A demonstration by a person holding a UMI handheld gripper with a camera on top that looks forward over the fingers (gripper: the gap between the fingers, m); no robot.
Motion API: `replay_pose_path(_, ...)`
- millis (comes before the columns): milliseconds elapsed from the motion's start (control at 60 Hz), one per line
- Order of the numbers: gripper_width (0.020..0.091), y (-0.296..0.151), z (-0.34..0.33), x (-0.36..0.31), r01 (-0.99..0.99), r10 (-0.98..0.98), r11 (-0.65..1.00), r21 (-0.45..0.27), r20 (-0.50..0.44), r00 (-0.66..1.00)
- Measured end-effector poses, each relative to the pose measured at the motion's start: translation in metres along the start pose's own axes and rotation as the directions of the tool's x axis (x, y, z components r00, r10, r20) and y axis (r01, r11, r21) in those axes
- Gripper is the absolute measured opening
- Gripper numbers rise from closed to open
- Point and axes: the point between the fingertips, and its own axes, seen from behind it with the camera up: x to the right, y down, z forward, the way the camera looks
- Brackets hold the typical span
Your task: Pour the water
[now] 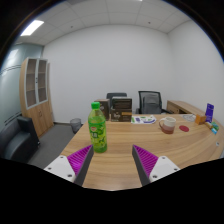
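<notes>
Gripper view: green bottle (97, 127) w/ yellow cap stands upright on wooden table (120, 150), just ahead of the left finger, not between the fingers. Gripper (113, 158) spread wide, nothing held; purple pads (80, 158) face inward. Further back on table to the right: small cup (168, 125), other bits too small to tell. Beyond table: black office chairs (150, 102), wood cabinet (37, 95) at left wall.
</notes>
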Motion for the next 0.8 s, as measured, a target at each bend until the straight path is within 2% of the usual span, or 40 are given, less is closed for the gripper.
replay_pose_path(100,0.0796,0.000,0.033,-0.042,-0.010,0.011,1.000,-0.007,0.015,1.000)
replay_pose_path(567,0.0787,-0.020,0.179,-0.079,0.011,-0.012,0.999,0.034,0.023,1.000)
replay_pose_path(633,0.0685,-0.022,0.188,-0.080,0.012,-0.013,0.998,0.060,0.009,1.000)
replay_pose_path(683,0.0535,-0.025,0.191,-0.080,0.008,-0.009,0.996,0.087,0.003,1.000)
replay_pose_path(800,0.0492,-0.026,0.192,-0.088,-0.001,-0.004,0.993,0.117,0.045,0.999)
